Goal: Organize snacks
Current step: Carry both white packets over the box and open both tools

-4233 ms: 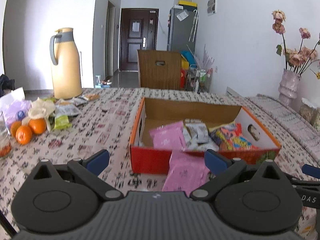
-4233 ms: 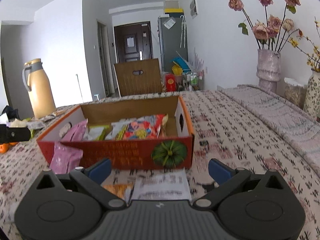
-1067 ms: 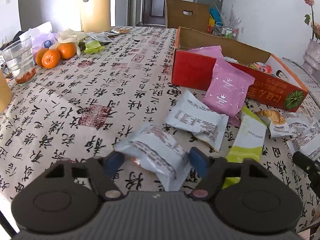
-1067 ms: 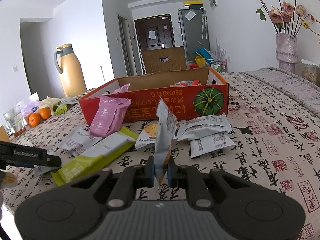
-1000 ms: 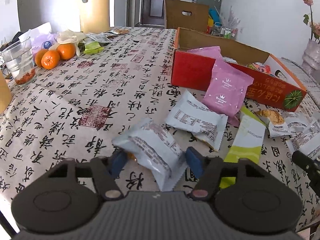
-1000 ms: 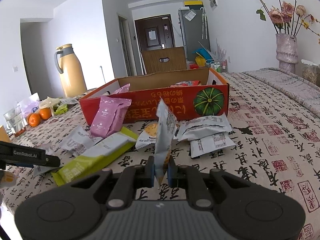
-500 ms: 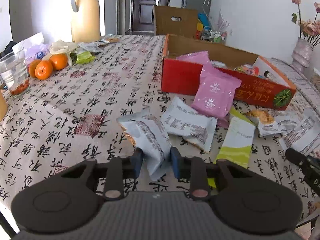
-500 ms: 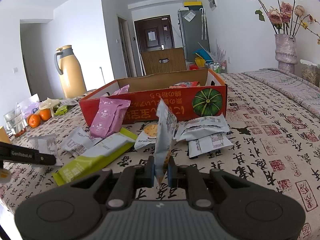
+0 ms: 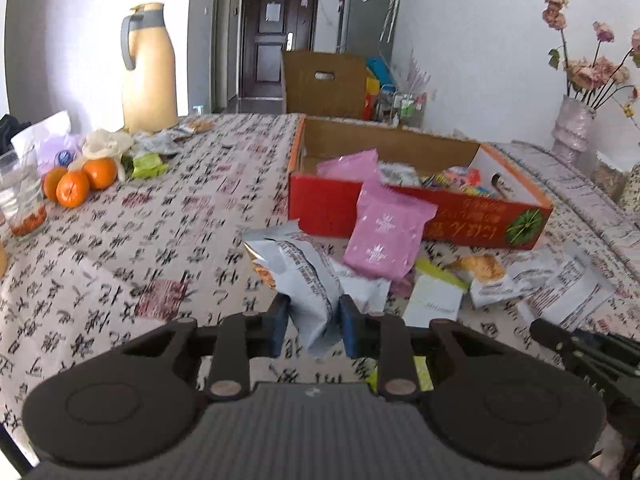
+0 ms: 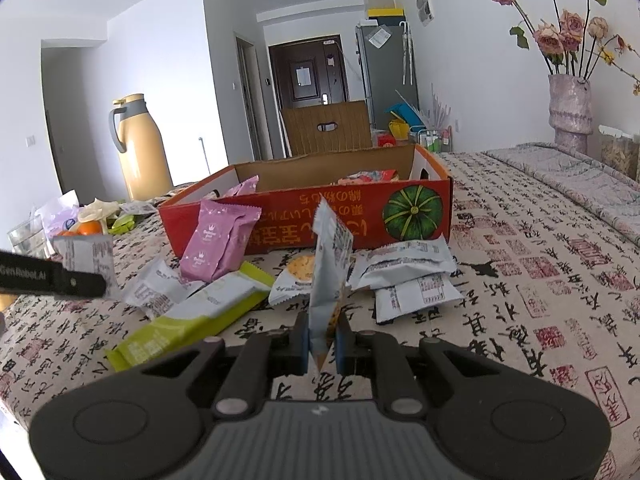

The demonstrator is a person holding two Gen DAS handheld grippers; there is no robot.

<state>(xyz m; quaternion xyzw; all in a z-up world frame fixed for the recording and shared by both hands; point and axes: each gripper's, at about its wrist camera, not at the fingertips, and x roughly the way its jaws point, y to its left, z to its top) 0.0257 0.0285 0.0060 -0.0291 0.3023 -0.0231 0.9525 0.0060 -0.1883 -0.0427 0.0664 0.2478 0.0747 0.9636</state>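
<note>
- Left gripper [image 9: 312,322] points forward and somewhat downward over the patterned tablecloth [image 9: 120,248], its jaws narrowed onto a grey-white snack packet [image 9: 298,272] that stands clear of the cloth.
- Right gripper [image 10: 322,342] also tilts down toward the table, jaws pressed tight on the lower edge of a thin silver packet [image 10: 330,268] held upright on its edge.
- At 12 o'clock from the right gripper sits the red cardboard box [image 10: 360,220], snacks inside.
- Pink packet [image 10: 218,246] leans on the box front at 11 o'clock.
- Green bar wrapper [image 10: 188,322] and loose white packets [image 10: 404,266] lie flat between box and grippers.
</note>
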